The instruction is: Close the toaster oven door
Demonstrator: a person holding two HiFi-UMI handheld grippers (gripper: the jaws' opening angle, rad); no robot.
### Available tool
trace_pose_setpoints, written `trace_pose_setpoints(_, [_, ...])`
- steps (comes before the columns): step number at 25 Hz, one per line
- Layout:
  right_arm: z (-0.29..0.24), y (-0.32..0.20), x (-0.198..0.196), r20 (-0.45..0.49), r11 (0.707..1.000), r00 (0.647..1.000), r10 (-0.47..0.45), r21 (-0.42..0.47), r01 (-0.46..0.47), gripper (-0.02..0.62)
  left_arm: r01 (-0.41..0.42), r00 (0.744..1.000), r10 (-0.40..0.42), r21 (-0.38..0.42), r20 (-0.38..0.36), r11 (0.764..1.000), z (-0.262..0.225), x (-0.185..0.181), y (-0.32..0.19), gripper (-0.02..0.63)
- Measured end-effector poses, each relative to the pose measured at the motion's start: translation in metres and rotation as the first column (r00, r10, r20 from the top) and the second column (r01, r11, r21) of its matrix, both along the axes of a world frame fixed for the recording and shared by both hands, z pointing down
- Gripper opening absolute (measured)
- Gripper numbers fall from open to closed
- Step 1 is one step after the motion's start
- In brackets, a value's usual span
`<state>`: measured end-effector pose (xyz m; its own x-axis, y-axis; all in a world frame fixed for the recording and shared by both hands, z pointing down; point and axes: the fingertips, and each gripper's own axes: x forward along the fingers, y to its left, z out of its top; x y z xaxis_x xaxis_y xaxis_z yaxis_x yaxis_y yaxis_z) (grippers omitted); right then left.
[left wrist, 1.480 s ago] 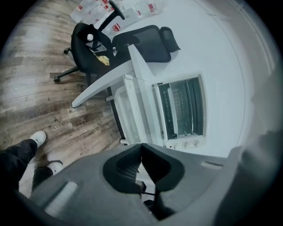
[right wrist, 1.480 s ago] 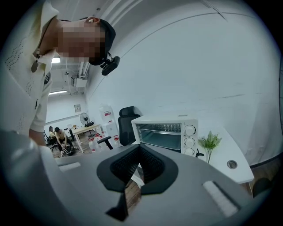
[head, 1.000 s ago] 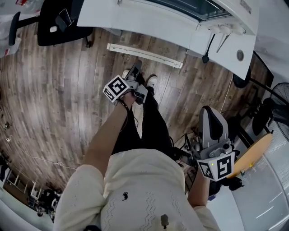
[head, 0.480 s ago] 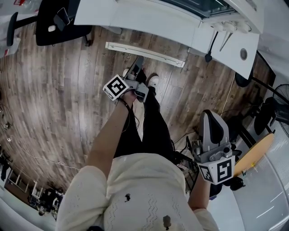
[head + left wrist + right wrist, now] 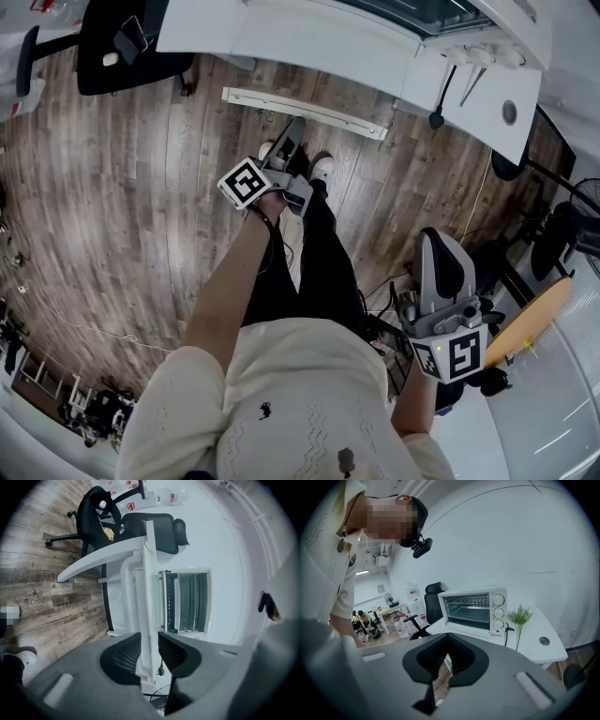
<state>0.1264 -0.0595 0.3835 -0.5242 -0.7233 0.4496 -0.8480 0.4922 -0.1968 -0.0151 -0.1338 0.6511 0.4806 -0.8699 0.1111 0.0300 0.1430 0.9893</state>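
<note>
Toaster oven point(image 5: 473, 611) on white desk point(image 5: 534, 651), door point(image 5: 464, 629) dropped open. It sits well beyond your R gripper point(image 5: 447, 641) fingertips, no contact. R jaws closed tip to tip, nothing held. L gripper point(image 5: 150, 644): jaws a little apart, empty, oven far past them too. Small plant point(image 5: 520, 617) just beside oven.

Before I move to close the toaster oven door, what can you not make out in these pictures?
Head view: the toaster oven is cut off by the top edge; only a strip shows, so its front cannot be judged there.
Right gripper view: the print round the knobs is too small to read.
Same view: the handle on the open door is too small to pick out.
</note>
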Motion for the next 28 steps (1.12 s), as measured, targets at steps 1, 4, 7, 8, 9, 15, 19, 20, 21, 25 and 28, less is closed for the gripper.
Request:
trace_pose_setpoints(1, [0.001,0.000,0.000,-0.002,1.000,1.000,-0.002,-0.001,0.002,0.009,0.003,1.000,-0.003,-0.004,0.009,1.000,0.002,-0.001,-0.001,0.120])
trace_pose_setpoints(4, [0.003,-0.001,-0.001,-0.008,1.000,1.000,-0.005,-0.004,0.005,0.009,0.030,0.999,-0.030,-0.014,0.017,0.999,0.006,-0.005,-0.006,0.118])
trace_pose_setpoints(7, [0.004,-0.002,0.000,-0.009,1.000,1.000,-0.005,-0.004,0.005,0.009,0.031,0.999,-0.031,-0.005,0.015,1.000,0.007,-0.006,-0.011,0.107])
trace_pose_setpoints(8, [0.004,-0.003,0.000,-0.010,1.000,1.000,-0.005,-0.005,0.005,0.009,0.018,1.000,-0.018,0.004,0.026,1.000,0.007,-0.005,-0.012,0.096])
trace_pose_setpoints(9, [0.004,-0.004,0.000,-0.010,1.000,1.000,-0.007,-0.005,0.007,0.009,0.003,0.999,-0.004,0.011,0.034,1.000,0.006,-0.005,-0.012,0.073])
trace_pose_setpoints(15, [0.000,-0.009,-0.004,-0.009,1.000,1.000,-0.015,0.011,0.016,0.009,-0.044,0.996,0.042,0.024,0.078,0.999,0.006,-0.007,-0.012,0.037])
trace_pose_setpoints(19, [-0.002,-0.010,-0.004,-0.014,1.000,1.000,-0.023,0.019,0.023,0.009,-0.019,0.999,0.019,0.007,0.051,1.000,0.005,-0.005,-0.013,0.035])
trace_pose_setpoints(20, [-0.003,-0.011,-0.003,-0.015,1.000,1.000,-0.022,0.021,0.022,0.009,-0.032,0.996,0.032,0.007,0.088,0.999,0.009,-0.007,-0.012,0.035])
trace_pose_setpoints(21, [-0.004,-0.011,-0.003,-0.016,0.999,1.000,-0.021,0.024,0.021,0.009,-0.044,0.992,0.043,0.007,0.115,0.999,0.012,-0.008,-0.011,0.035])
trace_pose_setpoints(25, [-0.011,-0.013,-0.003,-0.016,0.999,1.000,-0.019,0.038,0.020,0.009,-0.035,0.997,0.034,0.010,0.066,0.999,0.001,-0.006,-0.011,0.034])
trace_pose_setpoints(28, [-0.015,-0.016,-0.004,-0.011,0.999,1.000,-0.022,0.049,0.023,0.009,-0.025,0.999,0.025,0.008,0.030,1.000,-0.008,-0.005,-0.012,0.034])
